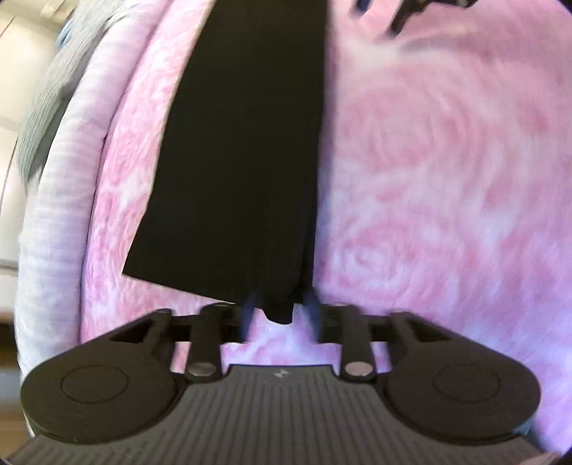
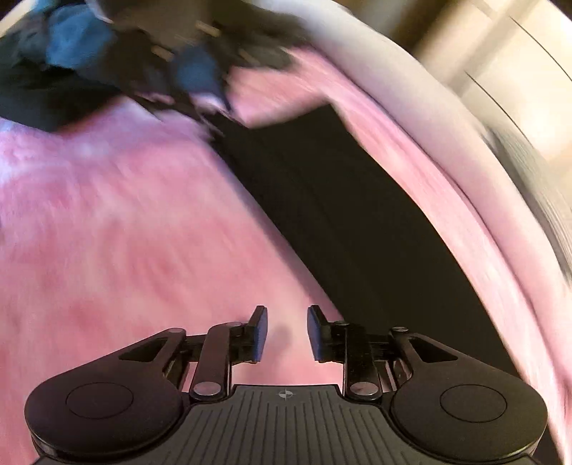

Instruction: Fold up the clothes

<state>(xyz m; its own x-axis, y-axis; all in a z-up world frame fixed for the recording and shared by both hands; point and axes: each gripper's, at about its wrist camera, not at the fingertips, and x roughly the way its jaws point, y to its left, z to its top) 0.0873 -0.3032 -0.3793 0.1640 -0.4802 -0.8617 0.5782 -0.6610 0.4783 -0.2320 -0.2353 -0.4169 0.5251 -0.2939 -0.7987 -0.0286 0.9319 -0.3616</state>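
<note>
A long black garment [image 1: 243, 143] lies flat on a pink fluffy blanket [image 1: 429, 179], stretching away from me. Its near corner bunches between the blurred fingertips of my left gripper [image 1: 280, 314]; pink shows on both sides of the corner, so the jaws stand apart. In the right wrist view the same black garment [image 2: 339, 214] runs diagonally to the right of my right gripper [image 2: 287, 322], which is open over bare blanket [image 2: 125, 232] with nothing between its fingers. The far end of the cloth meets the blurred left gripper [image 2: 200, 78].
A pale ribbed cushion edge [image 1: 53, 214] borders the blanket on the left, with grey striped fabric [image 1: 46, 107] beyond it. Part of the right gripper [image 1: 411, 10] shows at the top. Blurred blue and dark shapes [image 2: 71, 46] sit at the top left, near the left gripper.
</note>
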